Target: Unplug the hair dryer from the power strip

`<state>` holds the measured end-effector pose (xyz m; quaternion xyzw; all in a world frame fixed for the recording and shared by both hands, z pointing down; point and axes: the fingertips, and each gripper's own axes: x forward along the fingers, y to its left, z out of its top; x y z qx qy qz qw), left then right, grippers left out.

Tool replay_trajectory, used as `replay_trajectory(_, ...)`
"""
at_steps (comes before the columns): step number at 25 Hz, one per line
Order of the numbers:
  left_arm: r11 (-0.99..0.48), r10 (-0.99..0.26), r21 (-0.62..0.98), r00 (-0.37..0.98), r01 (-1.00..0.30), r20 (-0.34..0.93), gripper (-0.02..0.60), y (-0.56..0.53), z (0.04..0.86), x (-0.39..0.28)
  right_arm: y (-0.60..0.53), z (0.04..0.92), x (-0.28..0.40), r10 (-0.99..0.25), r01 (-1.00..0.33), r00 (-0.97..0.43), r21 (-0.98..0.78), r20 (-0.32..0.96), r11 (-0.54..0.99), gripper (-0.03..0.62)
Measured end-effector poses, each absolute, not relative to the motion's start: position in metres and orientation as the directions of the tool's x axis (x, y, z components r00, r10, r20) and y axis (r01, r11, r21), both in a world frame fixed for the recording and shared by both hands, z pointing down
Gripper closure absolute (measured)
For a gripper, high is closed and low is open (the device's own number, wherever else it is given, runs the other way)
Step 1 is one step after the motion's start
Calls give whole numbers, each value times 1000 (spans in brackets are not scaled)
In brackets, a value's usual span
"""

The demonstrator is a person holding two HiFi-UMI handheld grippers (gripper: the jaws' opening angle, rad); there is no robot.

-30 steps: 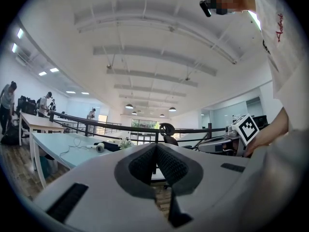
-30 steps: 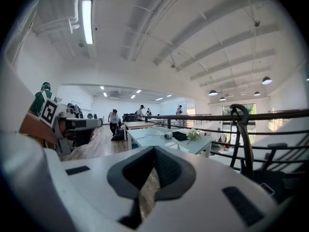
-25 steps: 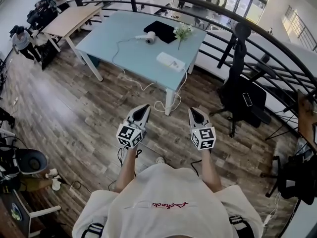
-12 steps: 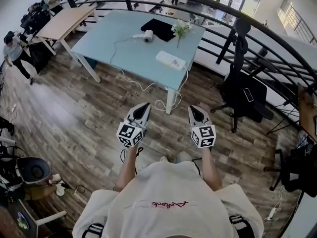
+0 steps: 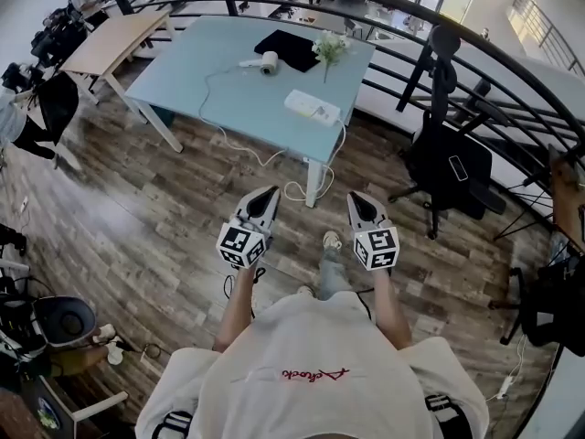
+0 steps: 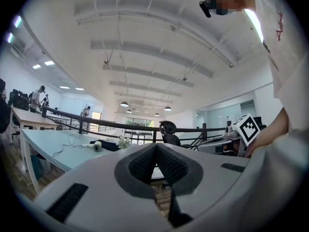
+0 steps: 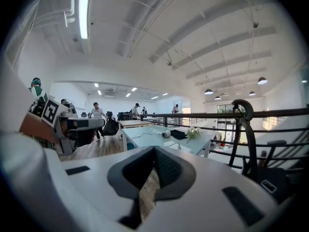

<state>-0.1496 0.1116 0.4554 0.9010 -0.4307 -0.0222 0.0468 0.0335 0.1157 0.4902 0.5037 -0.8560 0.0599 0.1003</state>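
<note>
Both grippers are held out in front of the person's chest over the wood floor [image 5: 155,218], well apart from the table. The left gripper [image 5: 269,193] has its jaws pressed together with nothing between them. Same story for the right gripper [image 5: 355,198], closed up and empty. The hair dryer [image 5: 267,61] lies on the far part of the light blue table [image 5: 210,103], just beside a black mat [image 5: 288,49] and near a little bunch of flowers [image 5: 329,48]. Its white cable [image 5: 208,85] loops across the tabletop. The white power strip [image 5: 312,108] sits by the table's near edge, apart from the dryer. It's too small to tell if the plug's in it
</note>
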Motion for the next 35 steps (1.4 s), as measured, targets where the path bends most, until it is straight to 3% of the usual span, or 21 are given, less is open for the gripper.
replay_trajectory(21, -598, -798, 98, 602, -796, 20, 573, 9, 466, -156, 2, 503, 23, -829, -854, -511, -27, 228, 519, 577)
replay_trajectory(35, -575, -813, 93, 581, -812, 47, 572, -100, 459, -126, -111, 502, 48, -805, -834, -545, -54, 237, 549, 577)
